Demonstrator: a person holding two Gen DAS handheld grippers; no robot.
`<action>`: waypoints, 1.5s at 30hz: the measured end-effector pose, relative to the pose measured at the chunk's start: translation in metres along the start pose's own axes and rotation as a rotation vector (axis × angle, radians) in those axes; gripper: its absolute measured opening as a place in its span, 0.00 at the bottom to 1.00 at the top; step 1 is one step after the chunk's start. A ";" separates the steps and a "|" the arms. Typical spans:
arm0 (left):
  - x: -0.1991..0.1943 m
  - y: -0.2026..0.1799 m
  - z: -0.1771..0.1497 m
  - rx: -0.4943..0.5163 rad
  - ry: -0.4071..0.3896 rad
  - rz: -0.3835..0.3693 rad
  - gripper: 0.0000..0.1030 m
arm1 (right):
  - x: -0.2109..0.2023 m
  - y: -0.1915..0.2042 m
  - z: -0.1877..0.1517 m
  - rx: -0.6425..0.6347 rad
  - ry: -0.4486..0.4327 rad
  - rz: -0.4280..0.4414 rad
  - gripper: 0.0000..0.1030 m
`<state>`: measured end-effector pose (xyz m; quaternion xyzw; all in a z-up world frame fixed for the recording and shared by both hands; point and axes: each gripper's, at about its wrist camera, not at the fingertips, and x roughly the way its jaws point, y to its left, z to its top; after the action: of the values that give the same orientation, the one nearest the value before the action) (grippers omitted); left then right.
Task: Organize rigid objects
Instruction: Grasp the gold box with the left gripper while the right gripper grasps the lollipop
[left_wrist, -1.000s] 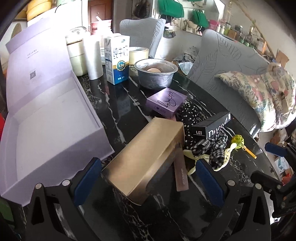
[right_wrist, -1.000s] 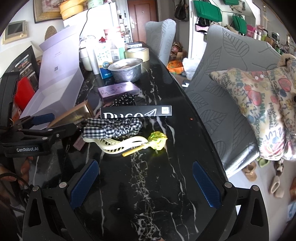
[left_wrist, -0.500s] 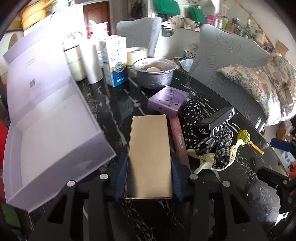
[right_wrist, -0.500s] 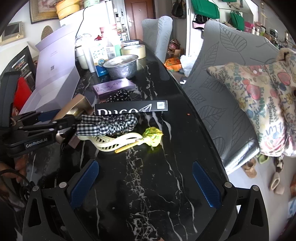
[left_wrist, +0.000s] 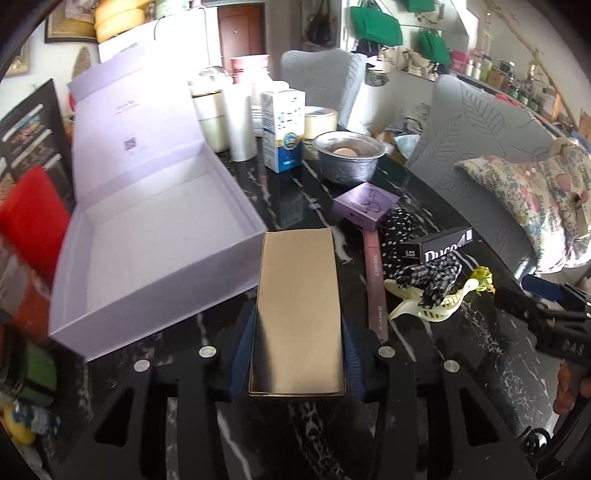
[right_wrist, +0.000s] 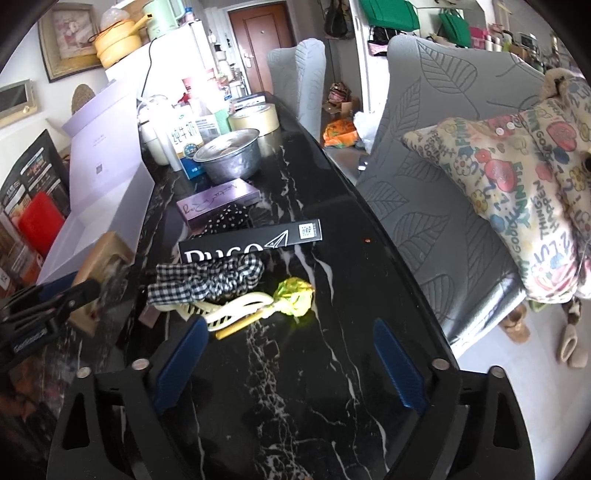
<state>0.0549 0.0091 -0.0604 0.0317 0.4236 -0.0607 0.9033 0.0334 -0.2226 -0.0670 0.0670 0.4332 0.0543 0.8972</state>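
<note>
Our left gripper (left_wrist: 297, 363) was clamped across the long sides of a gold box (left_wrist: 298, 314), lifted just beside the open lilac box (left_wrist: 236, 258). It looked stiff, light and smooth-sided. Our right gripper (right_wrist: 291, 363), which had just been closing, stood parted, grasping nothing, over the cluttered black marble bench (right_wrist: 295, 387).

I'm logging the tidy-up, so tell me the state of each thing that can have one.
Left gripper: shut on the gold box.
Right gripper: open, nothing between its fingers, just been closing.
Lilac box: lid up, empty.
Metal bowl: holds something round.
Hair claw: lying flat.
</note>
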 end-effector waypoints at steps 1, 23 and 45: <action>-0.001 0.000 -0.001 0.000 0.001 0.007 0.42 | 0.001 0.000 0.002 0.002 0.004 0.003 0.78; 0.007 -0.003 -0.015 -0.011 0.048 0.010 0.42 | 0.036 -0.006 0.020 0.043 0.032 -0.029 0.35; 0.005 0.001 -0.019 -0.017 0.058 0.009 0.42 | 0.044 -0.014 0.016 0.088 0.032 -0.030 0.23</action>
<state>0.0437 0.0114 -0.0762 0.0277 0.4500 -0.0522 0.8911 0.0734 -0.2305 -0.0932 0.0992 0.4504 0.0230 0.8870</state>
